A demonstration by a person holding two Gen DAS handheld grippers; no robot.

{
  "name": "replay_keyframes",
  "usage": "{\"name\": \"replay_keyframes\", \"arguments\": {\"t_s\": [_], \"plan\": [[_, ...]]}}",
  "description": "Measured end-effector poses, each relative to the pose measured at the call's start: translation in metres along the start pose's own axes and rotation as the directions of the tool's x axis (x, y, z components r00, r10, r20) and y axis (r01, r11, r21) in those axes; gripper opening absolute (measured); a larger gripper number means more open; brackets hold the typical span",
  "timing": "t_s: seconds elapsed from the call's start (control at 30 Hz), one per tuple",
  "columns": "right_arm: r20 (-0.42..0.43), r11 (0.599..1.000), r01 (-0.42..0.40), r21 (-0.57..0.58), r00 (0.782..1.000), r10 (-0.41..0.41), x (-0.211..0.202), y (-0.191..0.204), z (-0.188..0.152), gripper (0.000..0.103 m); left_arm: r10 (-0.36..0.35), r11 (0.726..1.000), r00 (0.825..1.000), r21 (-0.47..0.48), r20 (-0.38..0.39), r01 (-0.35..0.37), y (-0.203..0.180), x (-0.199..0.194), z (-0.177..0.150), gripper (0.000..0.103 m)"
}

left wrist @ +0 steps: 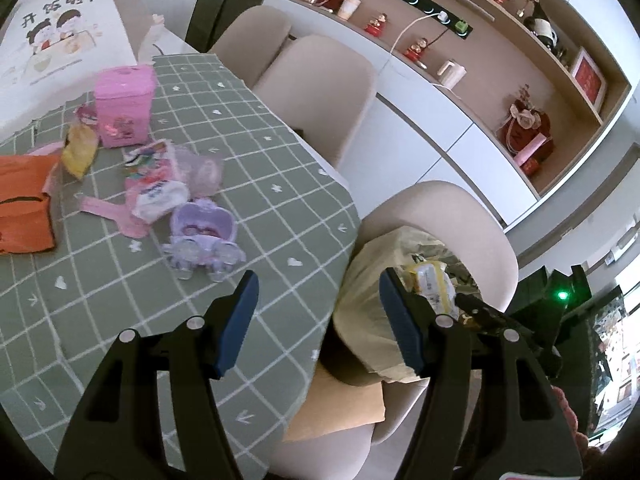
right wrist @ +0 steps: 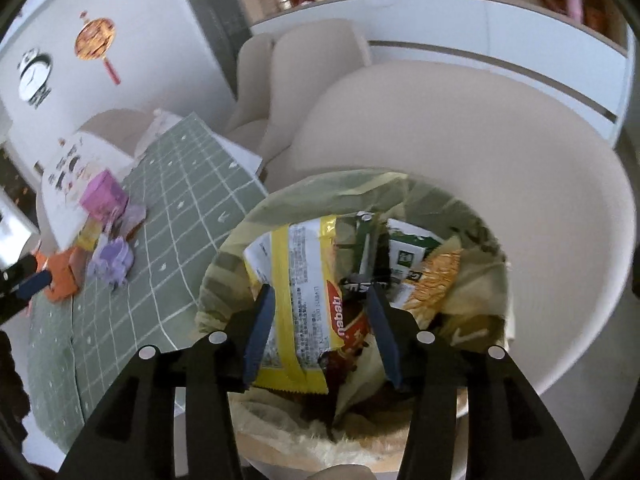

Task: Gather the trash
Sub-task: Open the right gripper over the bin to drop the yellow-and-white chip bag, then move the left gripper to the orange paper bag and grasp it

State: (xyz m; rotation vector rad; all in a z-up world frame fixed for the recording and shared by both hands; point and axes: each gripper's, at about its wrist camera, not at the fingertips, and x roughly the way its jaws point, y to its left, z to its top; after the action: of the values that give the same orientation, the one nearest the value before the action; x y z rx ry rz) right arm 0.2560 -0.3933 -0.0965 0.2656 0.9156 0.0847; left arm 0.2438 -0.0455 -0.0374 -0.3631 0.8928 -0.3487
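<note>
A bin lined with a pale yellow bag stands on a beige chair beside the table. Inside it lie several wrappers, uppermost a yellow-and-white biscuit wrapper. My right gripper hangs just above the bin's mouth, open; the wrapper lies loose under the jaws with no pad pressing on it. My left gripper is open and empty over the table's edge, with the bin bag to its right. Further back on the green checked cloth lie a yellow snack wrapper and crumpled colourful packets.
A pink box, a purple toy carriage, a pink hand mirror and an orange bag share the table. Beige chairs line its far side. A white sideboard with ornaments runs behind.
</note>
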Motion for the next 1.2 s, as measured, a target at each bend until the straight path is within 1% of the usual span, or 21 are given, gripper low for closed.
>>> {"name": "replay_keyframes", "arguments": {"t_s": [0.07, 0.23, 0.4, 0.5, 0.6, 0.67, 0.77, 0.83, 0.9, 0.93, 0.97, 1.03, 1.13, 1.17, 1.2], "plan": [[0.022, 1.000, 0.009, 0.014, 1.000, -0.009, -0.010, 0.002, -0.002, 0.046, 0.003, 1.000, 1.000, 0.004, 0.010, -0.003, 0.011, -0.008, 0.003, 0.060], [0.093, 1.000, 0.017, 0.001, 0.996, -0.017, -0.032, 0.032, -0.002, 0.046, 0.010, 1.000, 0.999, 0.003, 0.032, -0.010, 0.043, -0.023, 0.004, 0.060], [0.142, 0.999, -0.023, -0.038, 0.990, 0.028, -0.042, 0.075, 0.001, 0.046, 0.047, 0.999, 0.998, -0.004, 0.051, -0.047, 0.091, -0.042, 0.002, 0.060], [0.142, 0.995, -0.063, -0.083, 0.987, 0.074, -0.037, 0.111, 0.001, 0.046, 0.089, 0.996, 0.993, -0.004, 0.079, -0.089, 0.126, -0.061, 0.004, 0.060], [0.155, 0.987, -0.097, -0.126, 0.981, 0.116, -0.035, 0.146, -0.002, 0.047, 0.160, 0.987, 0.980, -0.022, 0.118, -0.158, 0.169, -0.081, 0.012, 0.060], [0.162, 0.983, -0.116, -0.144, 0.977, 0.139, -0.033, 0.162, -0.005, 0.053, 0.217, 0.976, 0.964, -0.052, 0.153, -0.211, 0.197, -0.095, 0.017, 0.060], [0.162, 0.977, -0.134, -0.166, 0.974, 0.161, -0.028, 0.190, -0.012, 0.053, 0.310, 0.947, 0.932, -0.147, 0.188, -0.286, 0.249, -0.112, 0.025, 0.060], [0.149, 0.972, -0.155, -0.175, 0.972, 0.181, -0.025, 0.204, -0.017, 0.053, 0.343, 0.930, 0.923, -0.199, 0.176, -0.308, 0.276, -0.114, 0.027, 0.060], [0.107, 0.965, -0.164, -0.204, 0.976, 0.189, -0.020, 0.220, -0.022, 0.053, 0.350, 0.918, 0.923, -0.254, 0.158, -0.304, 0.300, -0.112, 0.027, 0.060], [0.088, 0.961, -0.160, -0.227, 0.979, 0.184, -0.017, 0.230, -0.025, 0.053, 0.344, 0.917, 0.927, -0.267, 0.151, -0.297, 0.307, -0.111, 0.028, 0.060], [0.079, 0.959, -0.154, -0.238, 0.981, 0.177, -0.016, 0.235, -0.027, 0.053, 0.330, 0.916, 0.935, -0.284, 0.133, -0.283, 0.317, -0.106, 0.028, 0.060], [0.040, 0.957, -0.147, -0.250, 0.986, 0.162, -0.010, 0.247, -0.031, 0.053, 0.324, 0.914, 0.939, -0.293, 0.112, -0.280, 0.326, -0.097, 0.028, 0.060], [-0.003, 0.953, -0.176, -0.247, 0.983, 0.181, -0.001, 0.255, -0.039, 0.053, 0.316, 0.916, 0.945, -0.287, 0.084, -0.280, 0.334, -0.082, 0.030, 0.060], [-0.025, 0.951, -0.182, -0.250, 0.983, 0.182, 0.004, 0.258, -0.042, 0.053, 0.320, 0.915, 0.945, -0.285, 0.073, -0.287, 0.335, -0.076, 0.032, 0.057], [-0.043, 0.950, -0.180, -0.257, 0.984, 0.174, 0.008, 0.261, -0.045, 0.053, 0.315, 0.915, 0.946, -0.285, 0.068, -0.285, 0.336, -0.073, 0.033, 0.048]]}}
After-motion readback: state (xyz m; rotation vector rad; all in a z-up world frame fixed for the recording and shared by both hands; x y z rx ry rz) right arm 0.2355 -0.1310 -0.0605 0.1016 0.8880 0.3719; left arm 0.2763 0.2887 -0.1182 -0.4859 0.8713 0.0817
